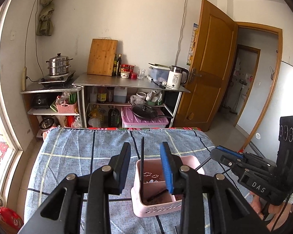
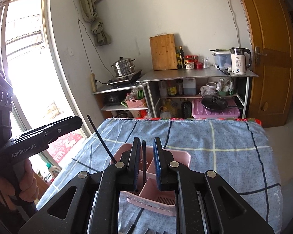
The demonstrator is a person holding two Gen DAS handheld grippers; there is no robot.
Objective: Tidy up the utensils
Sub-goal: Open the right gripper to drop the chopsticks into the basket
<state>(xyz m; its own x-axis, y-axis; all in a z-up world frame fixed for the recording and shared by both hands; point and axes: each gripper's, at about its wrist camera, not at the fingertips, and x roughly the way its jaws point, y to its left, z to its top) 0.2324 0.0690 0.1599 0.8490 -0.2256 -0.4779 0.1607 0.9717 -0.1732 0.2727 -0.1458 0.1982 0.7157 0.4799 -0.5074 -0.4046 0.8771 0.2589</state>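
Note:
A pink utensil holder (image 1: 156,208) (image 2: 182,156) with inner compartments stands on the blue checked tablecloth (image 1: 78,156). My left gripper (image 1: 145,145) hovers over it, open. A black chopstick (image 1: 142,156) stands upright in the holder between the pads and touches neither. My right gripper (image 2: 146,140) is also open above the holder. A second black chopstick (image 2: 144,156) stands in the gap between its pads, free of both. Each view shows the other gripper from the side: the right gripper (image 1: 214,153) and the left gripper (image 2: 76,121) with its leaning chopstick (image 2: 101,138). Something dark lies at the holder's bottom.
A metal shelf unit (image 1: 127,82) beyond the table's far edge carries a cutting board (image 1: 102,57), a kettle (image 1: 175,77), bottles and a steamer pot (image 1: 58,64). A wooden door (image 1: 209,66) stands open on the right, a window (image 2: 27,68) on the left. A hand (image 2: 27,185) grips the left gripper's handle.

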